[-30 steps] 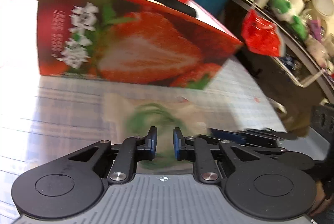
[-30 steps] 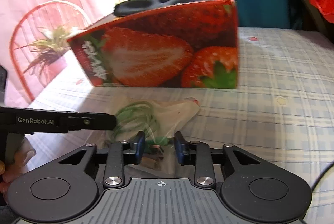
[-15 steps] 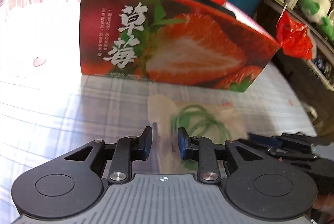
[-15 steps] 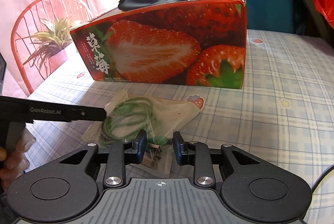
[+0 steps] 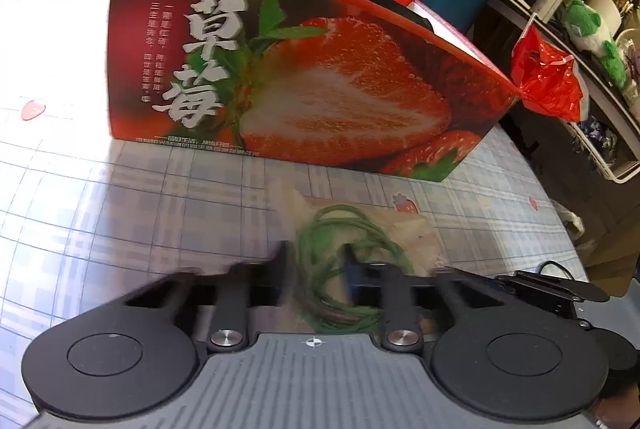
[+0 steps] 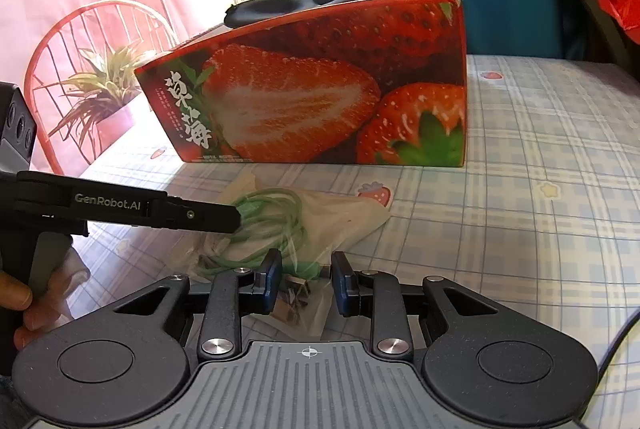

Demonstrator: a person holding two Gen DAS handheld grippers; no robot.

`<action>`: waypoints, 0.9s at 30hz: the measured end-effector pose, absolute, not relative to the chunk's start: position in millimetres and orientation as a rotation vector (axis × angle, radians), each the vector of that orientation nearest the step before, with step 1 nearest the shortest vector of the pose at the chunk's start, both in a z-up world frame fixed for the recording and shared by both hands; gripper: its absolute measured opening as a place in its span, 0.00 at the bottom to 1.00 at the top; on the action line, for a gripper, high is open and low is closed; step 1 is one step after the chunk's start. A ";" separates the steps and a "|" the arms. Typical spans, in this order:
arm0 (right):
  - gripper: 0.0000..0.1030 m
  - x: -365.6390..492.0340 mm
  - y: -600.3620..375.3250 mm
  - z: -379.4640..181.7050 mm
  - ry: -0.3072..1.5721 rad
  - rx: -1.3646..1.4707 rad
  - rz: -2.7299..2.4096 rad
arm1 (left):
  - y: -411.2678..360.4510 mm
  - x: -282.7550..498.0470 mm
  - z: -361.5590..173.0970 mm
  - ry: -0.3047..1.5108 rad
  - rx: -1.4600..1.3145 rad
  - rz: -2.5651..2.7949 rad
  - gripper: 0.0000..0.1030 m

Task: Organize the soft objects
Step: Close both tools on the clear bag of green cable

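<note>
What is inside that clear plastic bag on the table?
The plastic bag holds a coil of green cord and a small metal clip near its end. Crumpled plastic and the two grippers cover parts of it, so anything more stays hidden.

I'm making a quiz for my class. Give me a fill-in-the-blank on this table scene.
1. The box is printed with big red ___.
2. The cord inside the clear plastic bag is ___.
3. The item lying on top of the box is ___ in colour.
Missing words: strawberries; green; black.
</note>
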State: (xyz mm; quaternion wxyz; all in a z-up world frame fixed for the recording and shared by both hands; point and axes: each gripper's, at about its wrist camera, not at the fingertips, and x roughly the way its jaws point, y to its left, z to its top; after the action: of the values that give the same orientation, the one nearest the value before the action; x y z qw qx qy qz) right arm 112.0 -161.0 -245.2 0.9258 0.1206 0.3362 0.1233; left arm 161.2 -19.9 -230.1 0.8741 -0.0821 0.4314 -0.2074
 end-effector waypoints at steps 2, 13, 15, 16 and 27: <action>0.23 111.9 -160.1 -244.7 0.689 0.248 0.252 | -16.1 161.6 -234.5 0.895 -0.202 -0.440 0.14; 0.16 109.1 -151.0 -232.8 0.668 0.197 0.274 | -31.2 147.8 -221.2 0.851 -0.120 -0.516 0.01; 0.16 111.8 -151.4 -236.4 0.696 0.200 0.262 | -28.5 146.2 -221.7 0.849 -0.108 -0.480 0.01; 0.16 111.7 -153.1 -238.8 0.702 0.205 0.257 | -26.8 145.3 -220.6 0.841 -0.095 -0.466 0.01; 0.16 107.5 -161.1 -244.0 0.685 0.211 0.258 | -18.8 183.4 -222.3 0.872 -0.035 -0.421 0.42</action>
State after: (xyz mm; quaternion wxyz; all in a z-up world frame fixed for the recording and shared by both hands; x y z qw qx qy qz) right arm 107.5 -161.1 -244.0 0.9284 0.1028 0.3342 0.1260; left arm 183.4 -18.8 -222.3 0.8849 -0.0169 0.4193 -0.2023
